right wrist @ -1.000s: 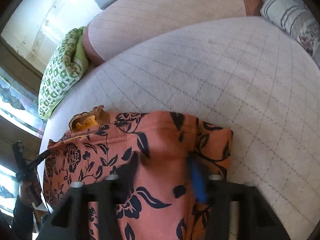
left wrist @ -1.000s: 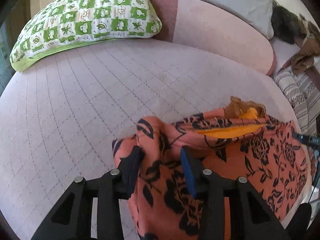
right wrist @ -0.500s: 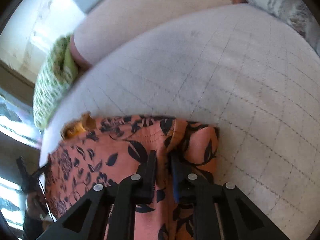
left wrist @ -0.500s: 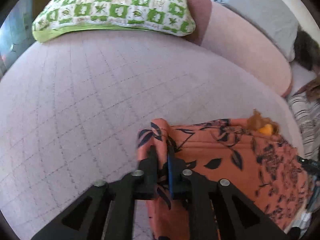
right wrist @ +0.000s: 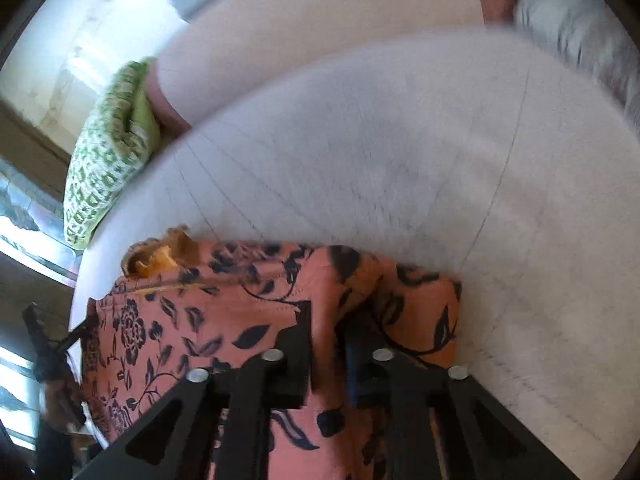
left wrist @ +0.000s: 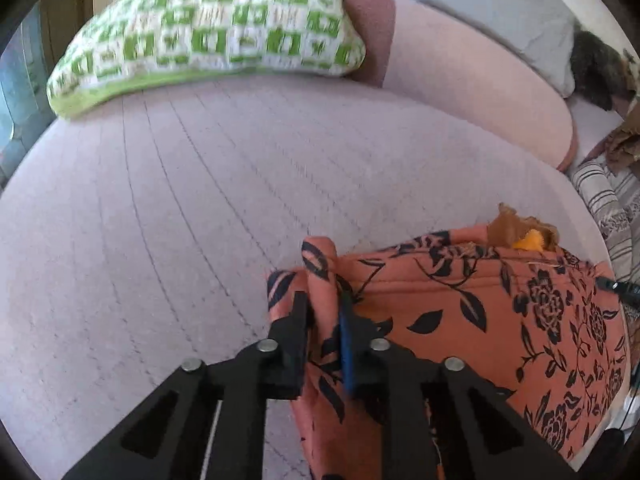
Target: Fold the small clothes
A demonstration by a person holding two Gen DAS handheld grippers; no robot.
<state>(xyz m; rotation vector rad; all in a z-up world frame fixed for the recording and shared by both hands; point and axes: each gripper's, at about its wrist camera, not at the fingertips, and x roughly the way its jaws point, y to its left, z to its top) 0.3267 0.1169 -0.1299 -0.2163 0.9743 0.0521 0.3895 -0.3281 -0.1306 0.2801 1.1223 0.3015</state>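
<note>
The left tongs (left wrist: 323,312) pinch a raised corner of the orange floral garment (left wrist: 472,320), and the right tongs (right wrist: 328,332) clamp another bunched corner of it — both closed on cloth. The garment lies on the quilted bed (left wrist: 180,220), near its front edge, well apart from the green checked pillow (left wrist: 208,28) at the bed's far side.

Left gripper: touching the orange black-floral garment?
Touching. Left wrist view shows left gripper jaws clamped on a fold of the orange black-floral garment.
</note>
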